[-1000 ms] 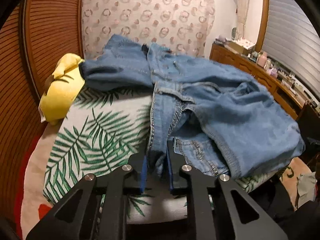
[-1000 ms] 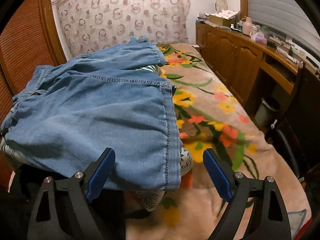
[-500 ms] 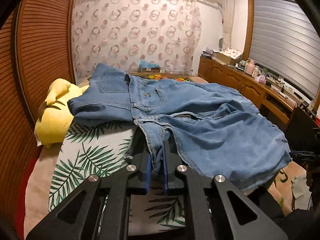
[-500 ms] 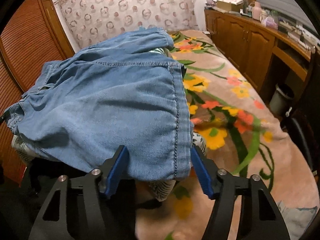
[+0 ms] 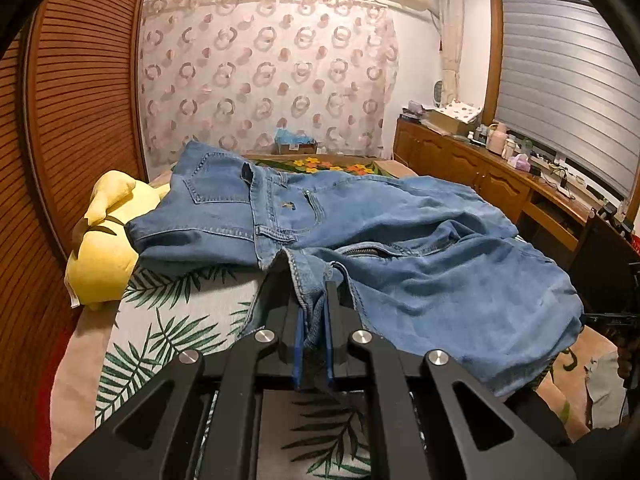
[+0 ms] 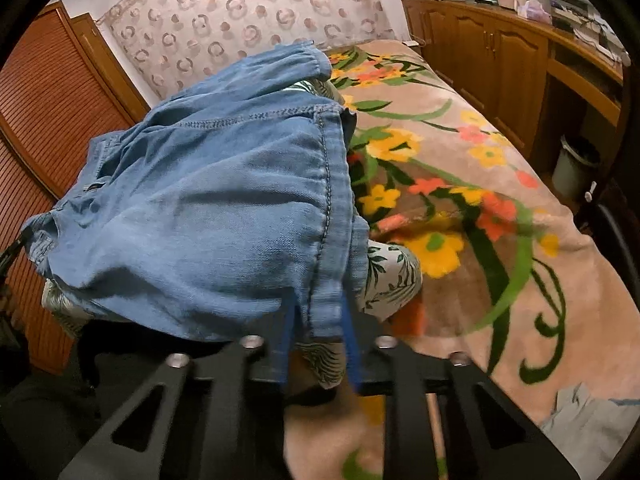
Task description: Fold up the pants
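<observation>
Blue denim pants (image 5: 400,240) lie crumpled across the bed, waist and back pocket at the far left. My left gripper (image 5: 313,308) is shut on a bunched edge of the pants near the zipper and holds it lifted. In the right wrist view the pants (image 6: 208,208) hang over the bed's near corner. My right gripper (image 6: 320,316) has its blue pads nearly closed around the hemmed corner of a pant leg, with the cloth between them; this part is motion-blurred.
A yellow plush (image 5: 104,256) lies at the left by the wooden slatted door (image 5: 80,100). A palm-leaf sheet (image 5: 180,320) and a floral blanket (image 6: 480,200) cover the bed. Wooden cabinets (image 6: 500,40) line the right wall, with a bin (image 6: 576,164) below.
My left gripper lifted the pinched denim up and toward me. My right gripper went from wide open to closed around the pant leg hem.
</observation>
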